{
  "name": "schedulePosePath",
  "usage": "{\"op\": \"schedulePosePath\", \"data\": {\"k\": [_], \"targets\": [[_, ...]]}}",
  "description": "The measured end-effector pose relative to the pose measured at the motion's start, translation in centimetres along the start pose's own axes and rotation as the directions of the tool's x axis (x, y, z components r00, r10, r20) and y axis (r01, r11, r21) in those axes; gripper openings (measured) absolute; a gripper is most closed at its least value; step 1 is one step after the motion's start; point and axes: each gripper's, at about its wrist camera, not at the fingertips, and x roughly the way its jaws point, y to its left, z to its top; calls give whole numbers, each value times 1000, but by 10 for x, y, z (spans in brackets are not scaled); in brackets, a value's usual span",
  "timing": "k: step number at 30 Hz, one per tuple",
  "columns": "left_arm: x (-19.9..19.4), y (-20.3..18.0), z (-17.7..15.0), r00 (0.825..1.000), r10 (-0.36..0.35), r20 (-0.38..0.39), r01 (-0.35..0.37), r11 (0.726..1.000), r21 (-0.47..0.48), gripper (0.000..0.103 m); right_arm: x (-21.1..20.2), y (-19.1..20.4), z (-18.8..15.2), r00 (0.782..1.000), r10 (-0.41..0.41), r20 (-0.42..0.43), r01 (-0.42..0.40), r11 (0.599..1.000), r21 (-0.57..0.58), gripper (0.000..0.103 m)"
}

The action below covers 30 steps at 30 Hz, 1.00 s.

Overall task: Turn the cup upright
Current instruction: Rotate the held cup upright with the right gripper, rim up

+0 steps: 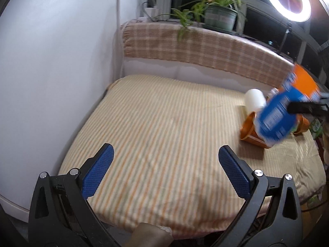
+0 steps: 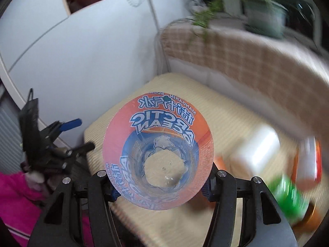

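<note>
My right gripper [image 2: 160,191] is shut on a clear plastic cup [image 2: 158,150] with orange and blue Arctic Ocean print. Its open mouth faces the camera and I see down to its bottom. In the left wrist view the same cup [image 1: 287,107] hangs tilted in the air at the right, above the table, held by the right gripper's dark finger [image 1: 304,108]. My left gripper [image 1: 164,160] is open and empty, low over the near part of the striped tablecloth [image 1: 154,123].
A white cup [image 1: 254,100] and an orange cup [image 1: 249,129] lie behind the held cup, with more blurred items [image 2: 287,197] at the right. A checked cloth ledge [image 1: 195,47] with a potted plant [image 1: 220,16] runs along the back. A white wall [image 1: 61,61] is left.
</note>
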Motion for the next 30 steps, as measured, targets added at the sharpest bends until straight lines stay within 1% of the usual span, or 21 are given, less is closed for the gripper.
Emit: {"op": "schedulePosePath", "data": {"k": [3,4,6,9,11,12,15,18,20,23,25,27,30], "targets": [[-1,-18,-2,999,-36,-2,36,999,27,103,-18,-15,-28,1000,14,-10,-13,995,97,58],[-2,-24,-3,999,-50,-4,50,998,37,103,-27,-21,-44,1000,24,-16,-22,990,143,58],[-1,-37,-5,996,-87,-15,88,994,61,103,-38,-33,-63,999,34,-30,-28,979,200,58],[0,-61,-8,990,-136,-41,139,985,103,103,-53,-53,-97,997,37,-72,-14,955,297,58],[1,-76,-10,984,-172,-54,178,976,127,103,-56,-62,-108,993,61,-96,-25,941,339,58],[2,-84,-11,980,-189,-63,196,971,138,103,-55,-68,-116,990,75,-122,-26,932,362,58],[1,-105,-15,965,-248,-88,259,954,148,103,-48,-78,-122,982,61,-179,12,926,378,58],[5,-123,-16,952,-283,-113,298,943,147,103,-40,-90,-120,979,63,-194,21,916,400,58],[8,-132,-17,949,-290,-125,307,940,147,103,-36,-95,-117,981,77,-181,4,912,411,58],[15,-139,-17,938,-310,-152,330,934,133,103,-25,-104,-106,982,83,-169,-5,908,419,59],[20,-143,-16,931,-322,-169,344,931,119,103,-21,-111,-108,983,85,-162,-8,905,426,59],[25,-146,-16,924,-336,-183,359,927,108,103,-14,-113,-106,986,74,-150,-3,905,426,61],[33,-149,-14,912,-353,-209,378,921,95,99,-9,-116,-107,990,37,-136,24,905,424,62]]}}
